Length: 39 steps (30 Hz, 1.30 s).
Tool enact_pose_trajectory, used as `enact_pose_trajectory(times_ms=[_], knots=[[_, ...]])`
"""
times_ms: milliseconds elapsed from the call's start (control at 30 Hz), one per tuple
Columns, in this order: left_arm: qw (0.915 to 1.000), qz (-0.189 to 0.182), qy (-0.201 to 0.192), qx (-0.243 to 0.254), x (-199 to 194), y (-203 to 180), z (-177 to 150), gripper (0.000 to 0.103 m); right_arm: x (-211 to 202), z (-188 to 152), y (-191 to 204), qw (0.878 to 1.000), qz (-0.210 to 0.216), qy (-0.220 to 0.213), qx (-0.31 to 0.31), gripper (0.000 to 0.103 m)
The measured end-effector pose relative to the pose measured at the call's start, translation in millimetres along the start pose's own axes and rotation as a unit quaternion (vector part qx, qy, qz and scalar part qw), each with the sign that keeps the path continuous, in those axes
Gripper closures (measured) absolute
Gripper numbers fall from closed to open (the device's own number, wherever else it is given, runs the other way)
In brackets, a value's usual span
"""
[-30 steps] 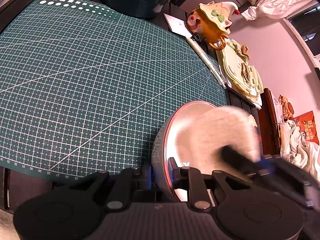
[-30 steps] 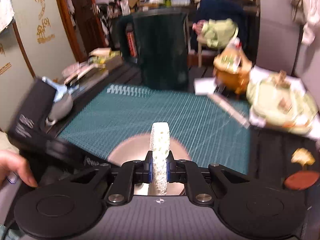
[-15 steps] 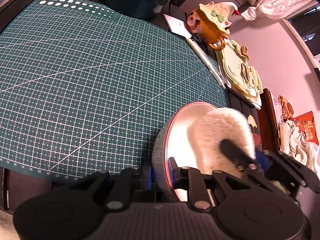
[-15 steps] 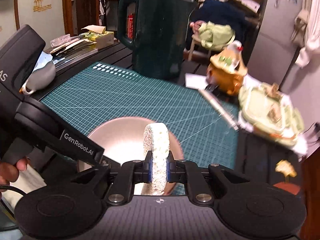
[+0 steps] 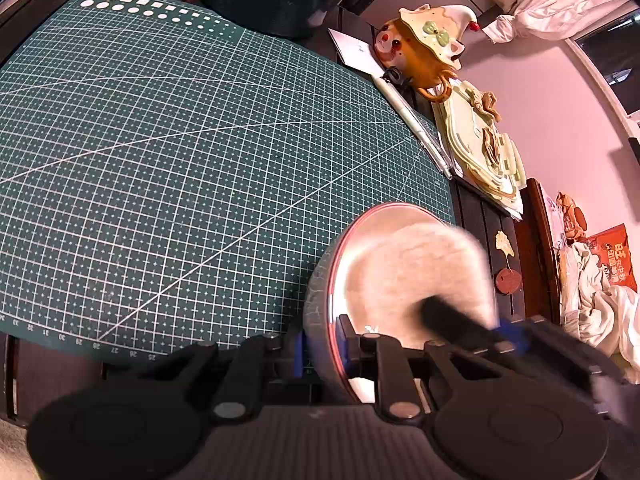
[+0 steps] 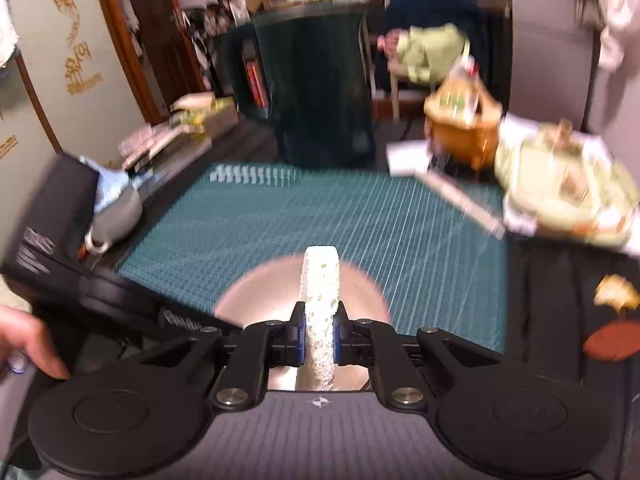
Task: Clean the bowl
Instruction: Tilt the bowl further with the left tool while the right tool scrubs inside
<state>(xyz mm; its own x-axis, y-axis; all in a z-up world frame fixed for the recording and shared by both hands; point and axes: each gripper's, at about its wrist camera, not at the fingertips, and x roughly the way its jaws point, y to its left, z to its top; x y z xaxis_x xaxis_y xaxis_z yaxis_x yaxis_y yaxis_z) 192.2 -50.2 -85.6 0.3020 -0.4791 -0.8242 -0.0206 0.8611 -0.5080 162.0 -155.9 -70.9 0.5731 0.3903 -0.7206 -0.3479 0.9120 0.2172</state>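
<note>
Now left gripper point(image 5: 320, 350) pinches bowl point(image 5: 320, 292) rim, bowl tipped on edge just ahead of jaws, over cutting mat point(image 5: 180, 152). Right gripper point(image 6: 319, 334) jaws clamp white sponge point(image 6: 320, 280), sponge pressed inside bowl, blurred.

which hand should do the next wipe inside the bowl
Right. The right gripper is clamped on the sponge over the bowl, while the left gripper is pinching the bowl's rim.
</note>
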Motion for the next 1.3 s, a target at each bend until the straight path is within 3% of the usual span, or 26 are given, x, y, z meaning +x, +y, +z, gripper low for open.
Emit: enact_pose_trajectory(times_ms=[67,233,300,400,600,833,1033,1133,1300], knots=[[1.0,0.0,0.0,0.001,-1,0,-1,0.085,11,-2,1,1.0,0.005,0.017,0.001,0.092],[1.0,0.002,-0.001,0.004,-2,-3,-2,0.085,13,-5,8,0.999,-0.029,0.018,-0.03,0.092],[1.0,0.0,-0.001,0.002,-1,-3,-1,0.085,9,-8,20,0.994,-0.082,0.005,-0.078,0.092],[1.0,-0.001,0.0,0.0,-1,-3,0,0.085,4,-8,27,0.987,-0.113,-0.009,-0.114,0.092],[1.0,-0.002,-0.001,-0.001,1,-2,1,0.085,-13,-1,27,0.982,-0.134,-0.036,-0.131,0.092],[1.0,-0.002,-0.002,-0.002,2,0,1,0.085,-35,10,14,0.992,-0.081,-0.057,-0.073,0.092],[1.0,-0.001,-0.001,-0.001,2,1,2,0.085,-13,4,10,0.999,-0.022,-0.016,-0.035,0.092],[1.0,-0.001,-0.001,0.0,2,0,1,0.085,1,0,10,1.0,-0.011,0.007,-0.025,0.092],[1.0,-0.001,-0.001,0.0,2,0,1,0.085,13,-5,17,0.998,-0.033,0.022,-0.049,0.092]])
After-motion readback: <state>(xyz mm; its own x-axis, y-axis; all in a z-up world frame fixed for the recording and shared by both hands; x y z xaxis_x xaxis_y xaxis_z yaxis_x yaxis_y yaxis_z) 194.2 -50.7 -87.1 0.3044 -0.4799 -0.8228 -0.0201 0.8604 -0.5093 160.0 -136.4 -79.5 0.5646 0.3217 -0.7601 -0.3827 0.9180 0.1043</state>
